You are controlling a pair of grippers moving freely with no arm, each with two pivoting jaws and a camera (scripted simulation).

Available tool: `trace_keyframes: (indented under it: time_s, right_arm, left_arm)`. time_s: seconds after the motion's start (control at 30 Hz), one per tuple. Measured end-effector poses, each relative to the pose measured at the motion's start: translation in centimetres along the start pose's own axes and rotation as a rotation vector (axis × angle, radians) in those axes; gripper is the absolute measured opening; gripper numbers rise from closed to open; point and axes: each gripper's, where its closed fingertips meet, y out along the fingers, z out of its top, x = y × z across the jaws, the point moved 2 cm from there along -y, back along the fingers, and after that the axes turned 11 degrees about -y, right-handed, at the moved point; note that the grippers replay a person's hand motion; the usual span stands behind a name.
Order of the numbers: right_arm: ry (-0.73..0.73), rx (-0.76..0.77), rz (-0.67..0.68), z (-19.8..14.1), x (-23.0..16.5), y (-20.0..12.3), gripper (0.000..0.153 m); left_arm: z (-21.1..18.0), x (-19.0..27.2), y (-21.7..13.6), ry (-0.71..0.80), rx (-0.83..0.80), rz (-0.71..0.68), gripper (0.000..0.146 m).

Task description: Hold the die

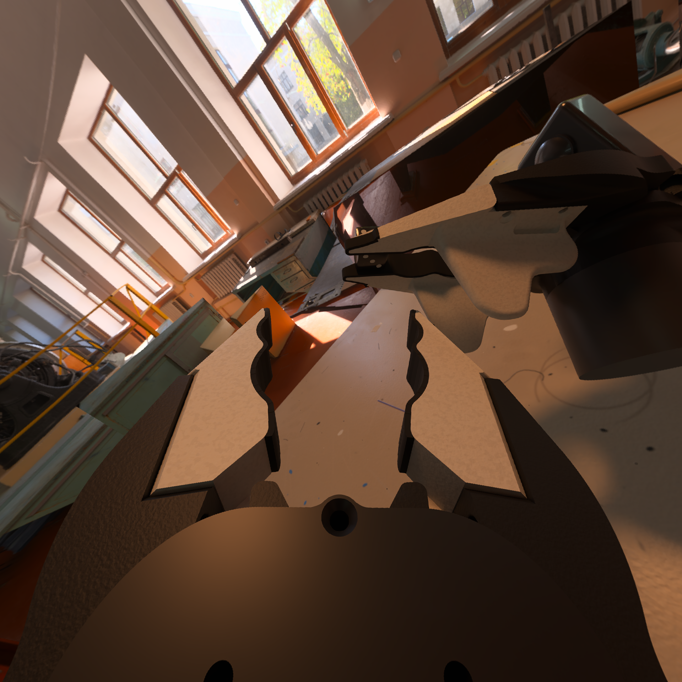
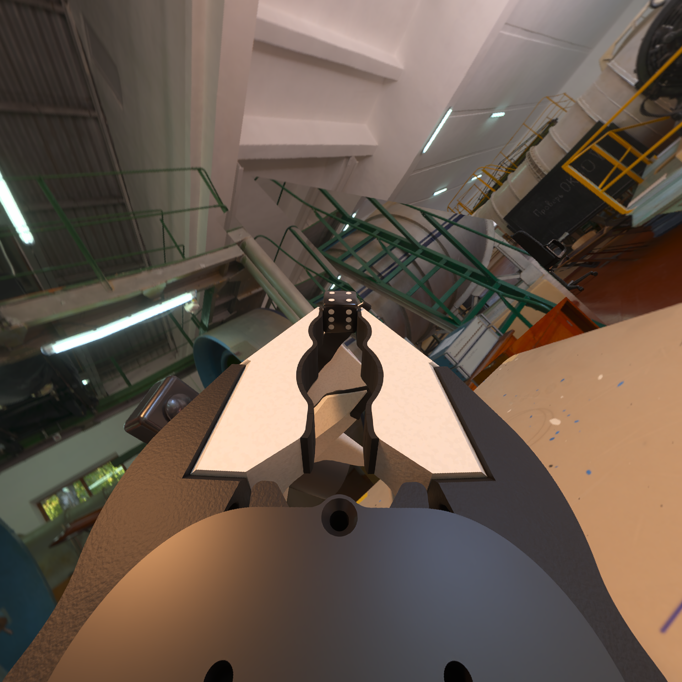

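A: Right claw [image 2: 339, 313] status?
B: Clamped on black die [image 2: 339, 312] with white pips, pinched at the fingertips, raised clear of the bench [image 2: 572, 424].
A: Left claw [image 1: 339, 321] status?
B: Spread wide, nothing between the fingers, angled low over the speckled tan bench.
A: Relative position?
B: Right claw visible up and to the right of the left claw, die showing at its tips.
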Motion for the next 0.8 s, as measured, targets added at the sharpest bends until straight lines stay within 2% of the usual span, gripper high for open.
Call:
trace_keyframes:
  time_s: [0.13, 0.27, 0.5, 0.7, 0.8]
  right_arm:
    - [0.073, 0.014, -0.022, -0.5, 1.0, -0.3, 0.016]
    - [0.074, 0.010, -0.012, -0.5, 1.0, -0.3, 0.016]
    - [0.112, 0.005, -0.037, -0.5, 1.5, -0.5, 0.016]
    - [0.124, -0.003, -0.030, -0.6, 1.9, -0.7, 0.016]
    - [0.121, -0.011, -0.031, -0.7, 2.0, -0.8, 0.016]
  left_arm:
    - [-0.8, 0.1, 0.3, 0.003, -0.023, 0.002, 0.074]
    - [-0.6, 0.1, 0.2, 0.067, -0.014, 0.020, 0.074]
    - [-1.3, 0.3, 0.5, -0.052, -0.066, -0.012, 0.074]
    - [-1.4, 0.4, 0.6, 0.037, -0.090, 0.021, 0.074]
    - [-1.7, 0.5, 0.7, -0.013, -0.100, 0.003, 0.074]
